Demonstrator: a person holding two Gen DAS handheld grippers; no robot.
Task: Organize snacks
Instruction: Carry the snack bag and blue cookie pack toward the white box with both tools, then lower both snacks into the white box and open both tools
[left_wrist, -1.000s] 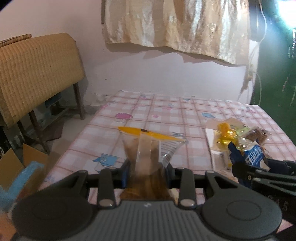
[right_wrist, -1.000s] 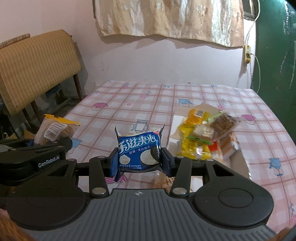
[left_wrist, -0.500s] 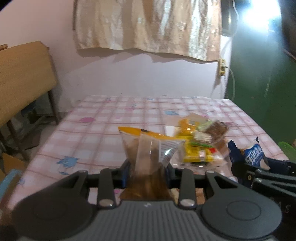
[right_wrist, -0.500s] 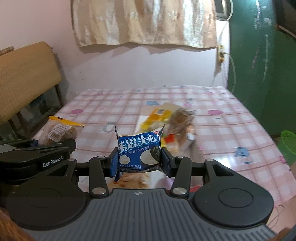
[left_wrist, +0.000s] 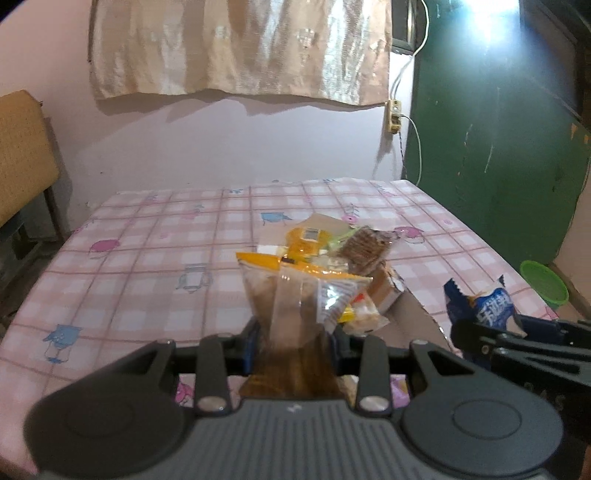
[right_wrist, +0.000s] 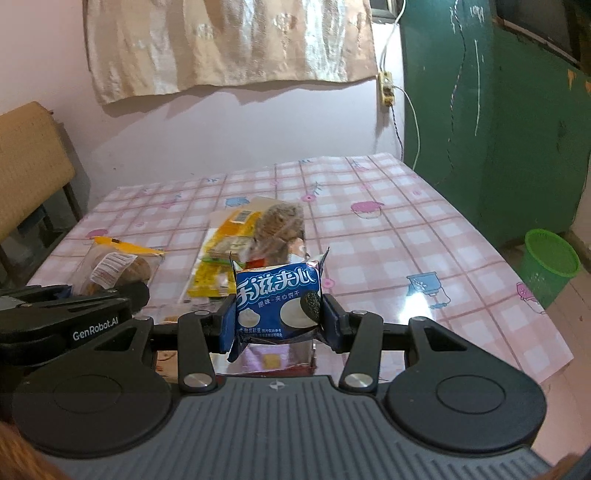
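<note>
My left gripper (left_wrist: 293, 341) is shut on a clear bread packet with a yellow top strip (left_wrist: 291, 295), held above the table's near edge; the packet also shows in the right wrist view (right_wrist: 114, 269). My right gripper (right_wrist: 277, 321) is shut on a blue sandwich-cookie packet (right_wrist: 279, 302), which also shows in the left wrist view (left_wrist: 484, 306) at the right. Beyond both lies a pile of snacks (right_wrist: 251, 240) on an opened cardboard box (left_wrist: 321, 225) in the middle of the table: yellow packets and a brown cracker packet (left_wrist: 364, 249).
The table has a pink checked cloth (right_wrist: 388, 229). A green basket (right_wrist: 548, 262) stands on the floor to the right by a green door (right_wrist: 498, 129). A woven chair back (right_wrist: 26, 162) is at the left. A wall socket with cord (right_wrist: 386, 88) hangs behind.
Both grippers have swung to the right with their packets; the snack pile has shifted from right of centre toward the centre and left of the views. Both grips are unchanged.
</note>
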